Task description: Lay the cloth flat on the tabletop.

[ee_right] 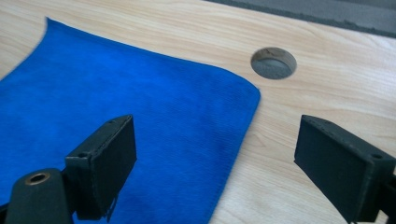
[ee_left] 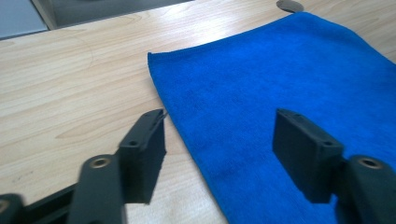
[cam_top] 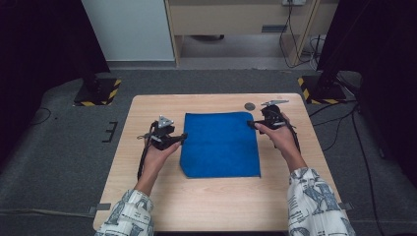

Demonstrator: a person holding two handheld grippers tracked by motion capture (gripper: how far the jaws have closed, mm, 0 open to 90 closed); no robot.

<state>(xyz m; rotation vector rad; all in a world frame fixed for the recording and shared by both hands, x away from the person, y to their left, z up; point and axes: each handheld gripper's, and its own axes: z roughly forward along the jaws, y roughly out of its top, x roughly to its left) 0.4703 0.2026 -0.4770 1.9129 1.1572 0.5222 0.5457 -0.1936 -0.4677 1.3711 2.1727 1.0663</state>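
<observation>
Flanking folded blue microfibre cloth (cam_top: 220,143) at frame centre on pale wooden desk (cam_top: 147,196), your left gripper (cam_top: 184,137) and right gripper (cam_top: 249,124) fingers released, straddling opposite edges, likely for grasping.

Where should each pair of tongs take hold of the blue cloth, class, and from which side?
Probably at the far corners. The blue cloth lies flat on the table, so only its edges offer a lip. The left tongs stand open astride its left edge, the right tongs open astride its right edge. Each should come in low from its own side, one jaw sliding under the hem.
</observation>
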